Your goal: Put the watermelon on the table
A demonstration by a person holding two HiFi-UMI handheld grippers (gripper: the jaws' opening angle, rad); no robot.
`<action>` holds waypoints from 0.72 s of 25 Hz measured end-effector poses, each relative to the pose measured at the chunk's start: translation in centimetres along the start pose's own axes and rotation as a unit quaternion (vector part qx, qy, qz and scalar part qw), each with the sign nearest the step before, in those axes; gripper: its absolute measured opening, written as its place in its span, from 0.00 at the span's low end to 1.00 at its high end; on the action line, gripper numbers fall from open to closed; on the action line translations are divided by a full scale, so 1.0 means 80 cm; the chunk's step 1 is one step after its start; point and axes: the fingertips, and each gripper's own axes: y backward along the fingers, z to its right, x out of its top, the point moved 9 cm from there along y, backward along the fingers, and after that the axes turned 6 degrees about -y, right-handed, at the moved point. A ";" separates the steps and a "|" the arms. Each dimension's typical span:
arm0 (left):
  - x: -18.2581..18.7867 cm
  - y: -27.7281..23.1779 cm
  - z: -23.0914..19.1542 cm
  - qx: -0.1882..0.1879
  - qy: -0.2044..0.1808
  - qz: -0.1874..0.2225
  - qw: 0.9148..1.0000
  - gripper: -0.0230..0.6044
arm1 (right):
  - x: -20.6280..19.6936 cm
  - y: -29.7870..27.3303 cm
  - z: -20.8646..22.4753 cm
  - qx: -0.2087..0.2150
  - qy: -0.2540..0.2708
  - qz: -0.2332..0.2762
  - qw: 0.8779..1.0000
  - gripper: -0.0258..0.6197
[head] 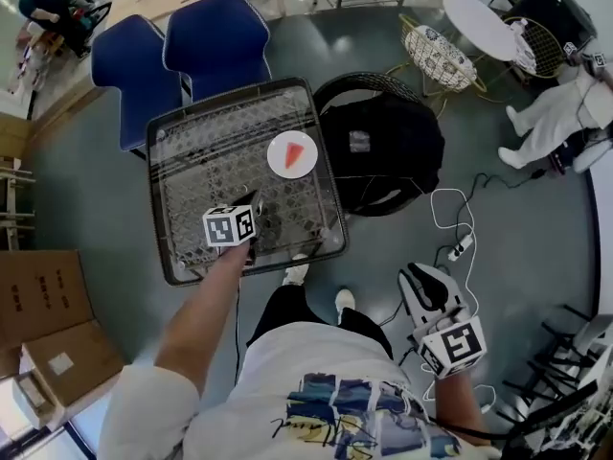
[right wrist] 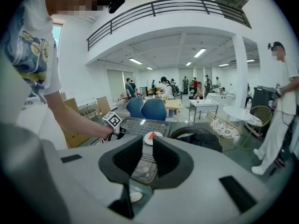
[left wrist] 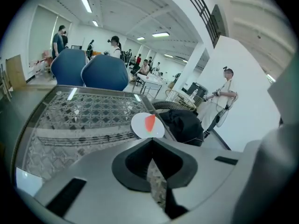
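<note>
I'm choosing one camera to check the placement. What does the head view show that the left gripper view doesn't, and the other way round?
Only the head view: the right gripper and the cardboard boxes on the floor. Only the left gripper view: the jaws of the left gripper, shut with nothing between them, and the ceiling lights. Both: the watermelon slice on its white plate on the table, the blue chairs and the black bag.
</note>
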 end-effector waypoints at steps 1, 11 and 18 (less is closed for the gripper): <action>-0.009 0.019 0.014 -0.003 0.005 0.007 1.000 0.05 | -0.003 0.004 0.005 0.019 0.009 0.002 1.000 0.15; -0.118 0.203 0.242 -0.051 0.031 0.070 0.996 0.05 | -0.058 0.069 0.051 0.162 0.065 0.009 0.985 0.07; -0.122 0.290 0.370 -0.095 -0.089 0.086 0.988 0.05 | -0.063 0.082 0.027 0.232 0.108 0.010 0.967 0.06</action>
